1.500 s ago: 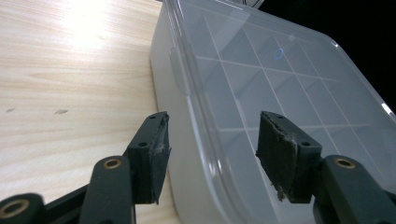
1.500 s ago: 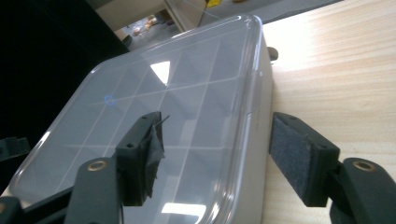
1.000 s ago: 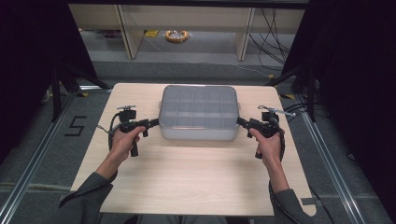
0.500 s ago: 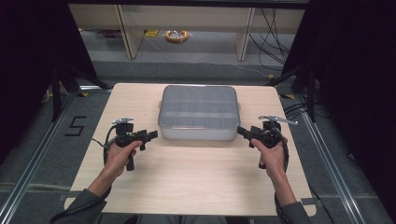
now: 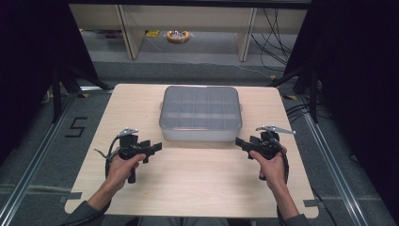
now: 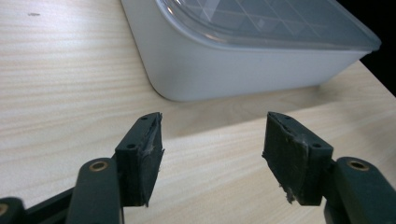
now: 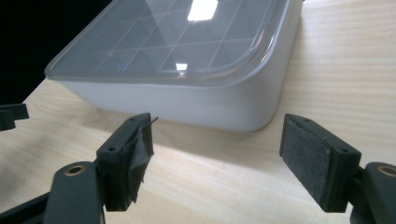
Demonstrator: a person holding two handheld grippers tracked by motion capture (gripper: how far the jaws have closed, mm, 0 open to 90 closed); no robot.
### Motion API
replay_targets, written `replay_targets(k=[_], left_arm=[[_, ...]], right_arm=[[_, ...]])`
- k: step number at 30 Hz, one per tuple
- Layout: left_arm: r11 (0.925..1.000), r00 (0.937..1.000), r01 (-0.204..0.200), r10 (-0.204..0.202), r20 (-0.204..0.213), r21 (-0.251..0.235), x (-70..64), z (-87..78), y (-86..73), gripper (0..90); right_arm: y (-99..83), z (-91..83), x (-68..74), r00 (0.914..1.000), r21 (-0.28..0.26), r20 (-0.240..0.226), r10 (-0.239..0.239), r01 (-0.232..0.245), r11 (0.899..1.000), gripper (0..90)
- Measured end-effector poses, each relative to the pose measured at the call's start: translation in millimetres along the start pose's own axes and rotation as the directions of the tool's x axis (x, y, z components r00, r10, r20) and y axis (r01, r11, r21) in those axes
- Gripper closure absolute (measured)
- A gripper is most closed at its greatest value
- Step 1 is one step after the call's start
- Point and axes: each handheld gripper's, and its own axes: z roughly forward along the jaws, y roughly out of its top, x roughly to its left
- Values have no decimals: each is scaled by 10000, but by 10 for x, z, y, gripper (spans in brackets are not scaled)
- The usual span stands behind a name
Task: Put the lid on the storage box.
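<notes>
A grey plastic box (image 5: 201,114) with a clear gridded lid sits closed at the middle of the wooden table (image 5: 197,183). My left gripper (image 5: 155,149) is held near the box's front left corner, open and empty; the left gripper view has that corner of the box (image 6: 243,60) just beyond the jaws. My right gripper (image 5: 240,142) hovers off the front right corner, open and empty too. The box (image 7: 187,65) lies ahead of its jaws in the right gripper view, apart from them.
Bare table surface stretches in front of the box, between the person's two hands. Beyond the far edge are shelf legs (image 5: 124,33), cables (image 5: 275,28) and a yellow object (image 5: 178,36) on the floor. Dark curtains flank both sides.
Both grippers have pulled back from the box's left and right sides toward the table's front, and now sit off its front corners. The box has not moved.
</notes>
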Motion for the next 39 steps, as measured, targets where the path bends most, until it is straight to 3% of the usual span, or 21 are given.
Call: replay_targets(k=[8,9,10,11,15,16,21,24,26,28,29,35,36,37,38,39], left_arm=[[9993,9989,-364,362,301,76,-94,-68,-113,346],[9986,9979,-524,520,380,77,-116,-97,-161,345],[9986,9979,-524,520,380,77,-116,-97,-161,342],[9977,9969,-659,650,452,185,-133,-133,-207,336],[9954,9945,-955,949,450,101,-167,-175,-254,328],[9920,9913,-1258,1254,391,70,-189,-194,-279,326],[9902,9899,-1376,1367,364,238,-216,-234,-366,299],[9801,9809,-1942,1936,202,415,-244,-284,-484,294],[9757,9775,-2106,2094,263,601,-242,-307,-534,283],[9783,9796,-1998,1982,329,555,-253,-309,-590,276],[9737,9759,-2178,2164,272,668,-249,-324,-610,274],[9743,9756,-2178,2156,426,581,-280,-377,-695,250],[9684,9704,-2396,2367,470,699,-284,-411,-720,247],[9684,9704,-2396,2367,470,699,-284,-411,-720,244],[9735,9744,-2216,2188,522,565,-312,-420,-757,240],[9706,9726,-2303,2272,498,702,-316,-437,-766,238]], right_arm=[[-104,-41,99,9996,178,-219,-184,188,9997,260],[-146,-58,151,9997,425,-198,114,-106,9990,258],[-146,-58,151,9997,425,-198,114,-106,9990,258],[-186,-52,140,9991,338,-244,-346,354,9988,256],[-255,-61,182,9986,381,-381,-358,373,9986,255],[-299,-66,213,9981,480,-409,-451,471,9977,252],[-413,-94,279,9962,855,-534,-690,734,9936,249],[-483,-102,316,9936,897,-644,-924,980,9911,248],[-520,-128,346,9941,1026,-782,-758,836,9912,247],[-553,-141,354,9919,1090,-863,-930,1022,9888,245],[-578,-139,367,9918,1024,-951,-851,948,9902,245],[-702,-194,432,9874,1371,-961,-1256,1381,9809,236],[-727,-205,448,9877,1468,-893,-1280,1401,9792,234],[-727,-205,448,9877,1468,-893,-1280,1401,9792,234],[-782,-225,484,9857,1549,-995,-1357,1501,9765,232],[-806,-225,489,9827,1552,-961,-1580,1716,9729,232]])
